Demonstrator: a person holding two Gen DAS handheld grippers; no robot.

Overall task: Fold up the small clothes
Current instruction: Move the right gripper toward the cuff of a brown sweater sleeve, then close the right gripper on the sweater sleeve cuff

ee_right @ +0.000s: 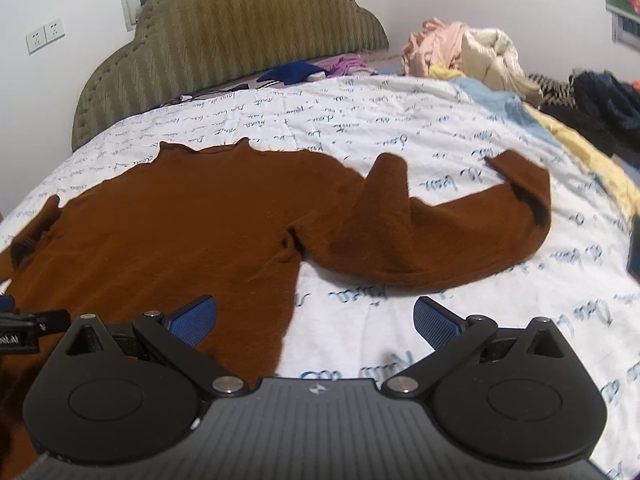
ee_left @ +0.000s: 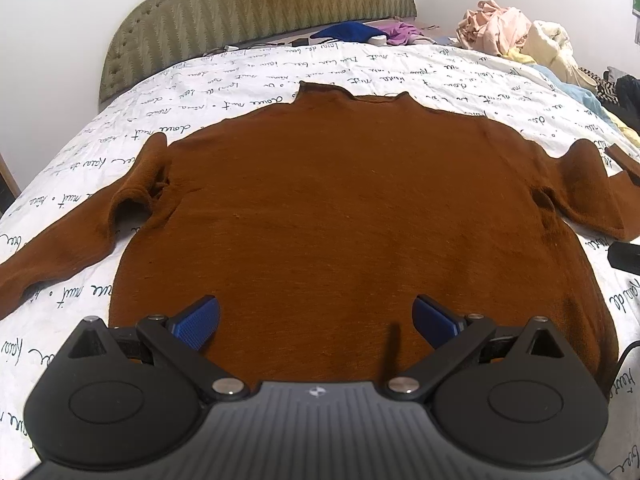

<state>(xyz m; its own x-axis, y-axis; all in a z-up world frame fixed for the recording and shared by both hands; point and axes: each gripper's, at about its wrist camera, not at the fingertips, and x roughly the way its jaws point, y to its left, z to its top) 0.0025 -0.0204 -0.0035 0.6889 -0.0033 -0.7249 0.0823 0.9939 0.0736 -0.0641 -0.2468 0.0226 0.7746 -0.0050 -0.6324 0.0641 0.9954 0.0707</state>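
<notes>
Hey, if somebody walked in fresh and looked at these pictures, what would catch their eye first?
A big brown sweater spread flat on the bed's white script-printed cover, collar toward the green headboard. Its right sleeve curls back on itself. Both the left gripper and right gripper hover near the hem with jaws open, and a heap of clothes sits at the far right.

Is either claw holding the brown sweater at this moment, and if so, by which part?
Nothing is held. The left claw and right claw are both open above the brown sweater, which lies flat on the bed.
</notes>
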